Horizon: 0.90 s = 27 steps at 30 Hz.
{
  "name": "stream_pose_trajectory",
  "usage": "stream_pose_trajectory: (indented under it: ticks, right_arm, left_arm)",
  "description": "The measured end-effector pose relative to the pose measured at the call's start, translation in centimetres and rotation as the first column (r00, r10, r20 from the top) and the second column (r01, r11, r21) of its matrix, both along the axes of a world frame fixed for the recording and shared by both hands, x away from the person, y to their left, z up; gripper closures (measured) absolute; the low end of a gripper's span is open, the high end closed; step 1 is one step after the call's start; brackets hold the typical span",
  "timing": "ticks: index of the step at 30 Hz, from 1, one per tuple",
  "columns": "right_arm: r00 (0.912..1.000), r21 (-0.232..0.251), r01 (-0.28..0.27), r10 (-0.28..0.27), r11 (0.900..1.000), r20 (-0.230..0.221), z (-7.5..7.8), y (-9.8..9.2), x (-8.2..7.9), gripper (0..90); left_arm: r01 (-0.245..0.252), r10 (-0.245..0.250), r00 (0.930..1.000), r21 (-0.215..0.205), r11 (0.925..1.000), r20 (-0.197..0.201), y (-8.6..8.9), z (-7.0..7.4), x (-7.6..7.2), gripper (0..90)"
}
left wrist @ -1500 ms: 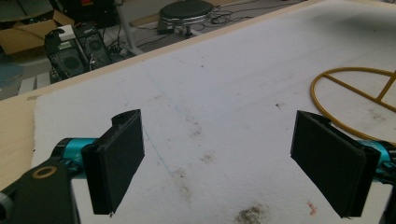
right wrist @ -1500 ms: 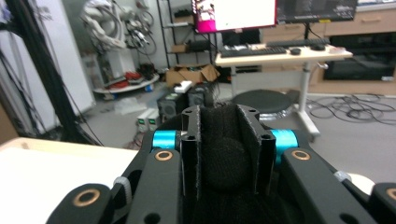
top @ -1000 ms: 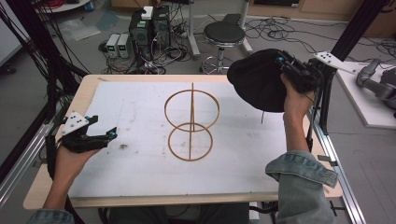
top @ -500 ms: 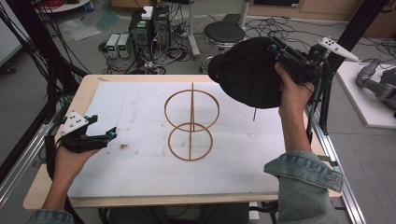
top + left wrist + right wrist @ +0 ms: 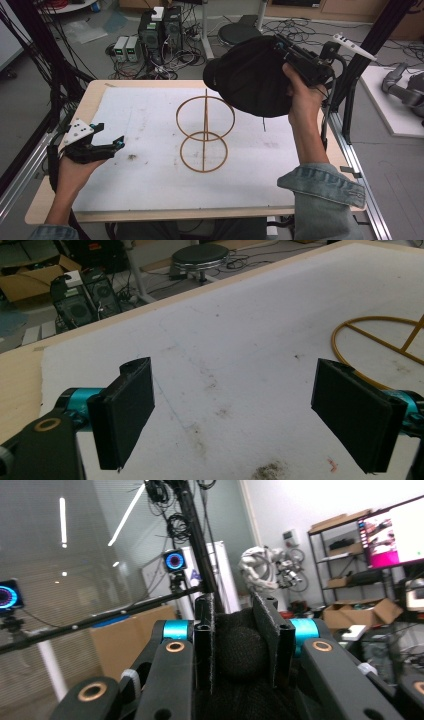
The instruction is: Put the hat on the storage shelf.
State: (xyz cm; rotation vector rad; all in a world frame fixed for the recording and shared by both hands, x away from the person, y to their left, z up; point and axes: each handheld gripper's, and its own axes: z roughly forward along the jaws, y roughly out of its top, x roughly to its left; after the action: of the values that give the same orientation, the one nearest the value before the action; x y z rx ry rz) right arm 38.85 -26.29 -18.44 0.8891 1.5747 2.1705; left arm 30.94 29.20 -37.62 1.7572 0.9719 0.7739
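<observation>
A black fabric hat hangs in the air over the back right of the table, with my right gripper shut on its upper edge. In the right gripper view the dark cloth bulges between the two jaws of that gripper. A wooden stand, two rings on an upright post, sits mid-table just left of and below the hat. At the table's left edge my left gripper stands open with nothing in it; the stand's lower ring shows at the right of its view.
A white mat covers the wooden table. A black frame post rises just right of the raised hand. Behind the table are a round stool, computer boxes and cables on the floor.
My right gripper has carried the hat up and to the left, closer to the stand's post. The left gripper has stayed where it was.
</observation>
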Motion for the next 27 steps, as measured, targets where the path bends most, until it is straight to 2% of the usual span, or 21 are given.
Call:
stream_pose_trajectory:
  ticks: [9, 17, 27]
  right_arm:
    - [0.9967, 0.004, -0.078, 0.078, 0.997, -0.021, -0.3, 2.2, 0.0, 72.7]
    - [0.9921, -0.005, -0.119, 0.119, 0.993, -0.042, -0.8, 3.8, 0.1, 72.6]
    - [0.9729, -0.034, -0.209, 0.204, 0.977, -0.108, -2.7, 6.2, 0.6, 72.4]
  left_arm:
    - [-0.001, 0.001, 1.0, -0.004, 1.0, 0.001, 0.0, 0.0, 0.0, 17.5]
    - [0.001, -0.001, 1.0, 0.001, 1.0, 0.002, 0.1, 0.1, -0.1, 17.6]
    - [-0.003, 0.003, 1.0, 0.001, 1.0, 0.003, 0.3, 0.2, -0.1, 17.5]
